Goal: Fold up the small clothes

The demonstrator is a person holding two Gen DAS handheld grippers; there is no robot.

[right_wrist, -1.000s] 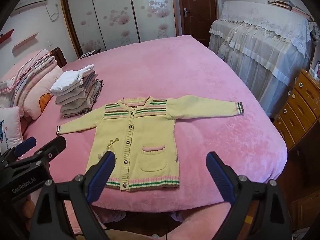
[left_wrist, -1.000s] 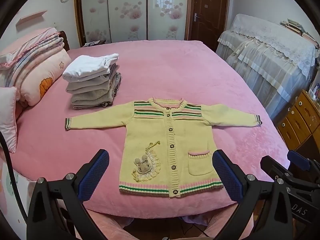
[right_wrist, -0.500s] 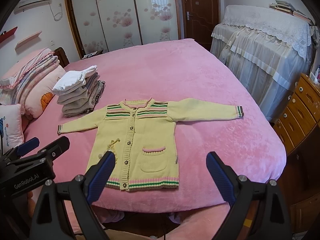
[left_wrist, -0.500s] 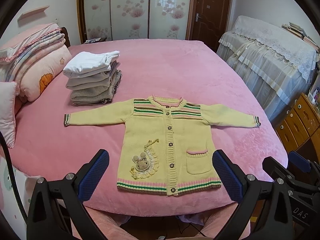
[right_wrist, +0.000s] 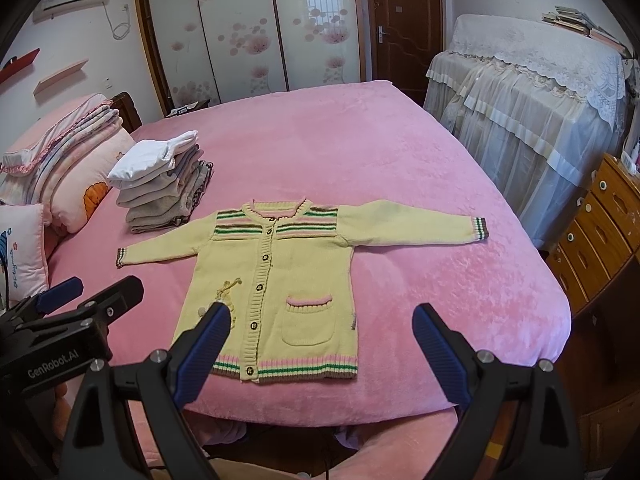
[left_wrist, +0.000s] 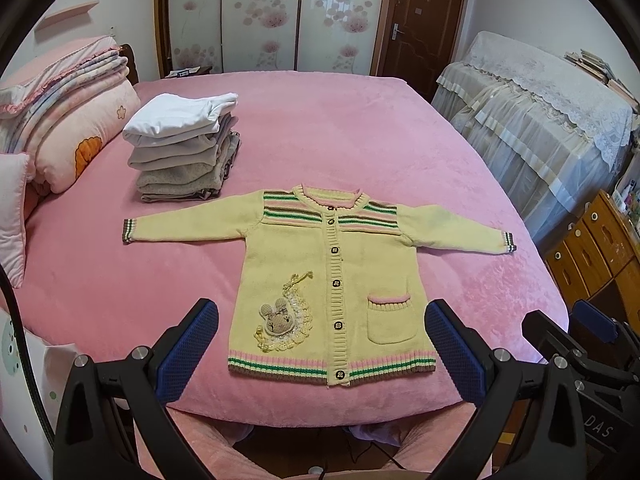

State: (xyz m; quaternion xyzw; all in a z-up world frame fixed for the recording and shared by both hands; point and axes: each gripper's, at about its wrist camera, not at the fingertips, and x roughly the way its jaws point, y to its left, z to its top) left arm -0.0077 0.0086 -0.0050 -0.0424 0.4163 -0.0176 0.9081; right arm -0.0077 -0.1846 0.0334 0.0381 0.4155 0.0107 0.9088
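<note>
A small yellow knitted cardigan (left_wrist: pixel 332 272) (right_wrist: pixel 276 272) lies flat and buttoned on the pink bed (left_wrist: pixel 360 140), sleeves spread to both sides, hem toward me. It has green and pink stripes, a rabbit patch (left_wrist: pixel 276 318) and a front pocket (left_wrist: pixel 390 316). My left gripper (left_wrist: pixel 320 344) hangs open before the hem, holding nothing. My right gripper (right_wrist: pixel 320 344) is open too, near the hem and empty. Each gripper shows at the edge of the other's view.
A stack of folded clothes (left_wrist: pixel 184 148) topped by a white piece sits on the bed behind the left sleeve. Pillows and folded quilts (left_wrist: pixel 68 120) lie at the left. A lace-covered piece of furniture (left_wrist: pixel 540 120) and a wooden drawer chest (left_wrist: pixel 592 248) stand right of the bed.
Both grippers have drifted slightly closer and higher over the bed's near edge; the cardigan sits a little lower in both views. Nothing was grasped.
</note>
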